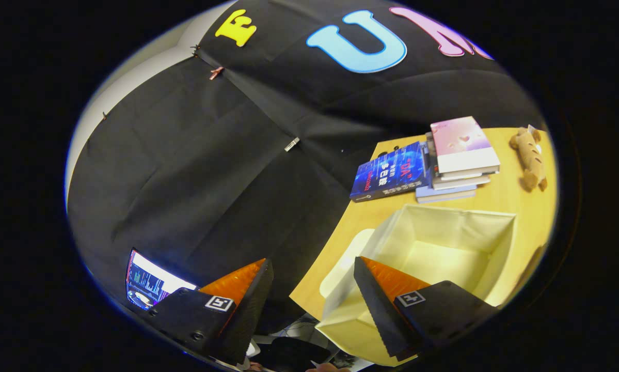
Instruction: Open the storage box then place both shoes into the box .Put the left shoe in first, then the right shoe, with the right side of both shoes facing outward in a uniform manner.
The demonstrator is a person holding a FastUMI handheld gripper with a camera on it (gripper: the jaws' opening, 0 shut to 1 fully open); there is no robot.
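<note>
Gripper view shows the jaws [312, 289] spread and empty, the open, empty storage box [443, 243] on the tabletop [500, 194] beyond the right finger, so I judge I should fetch the left shoe next, holding its right side outward.

Bright, even light falls on my counter [500, 199]; the open storage box [446, 243] glows pale with soft shadow inside. Fisheye bending curves everything near the rim. My claw [313, 279], spread wide, looks sharp; a screen [152, 281] glares.
</note>
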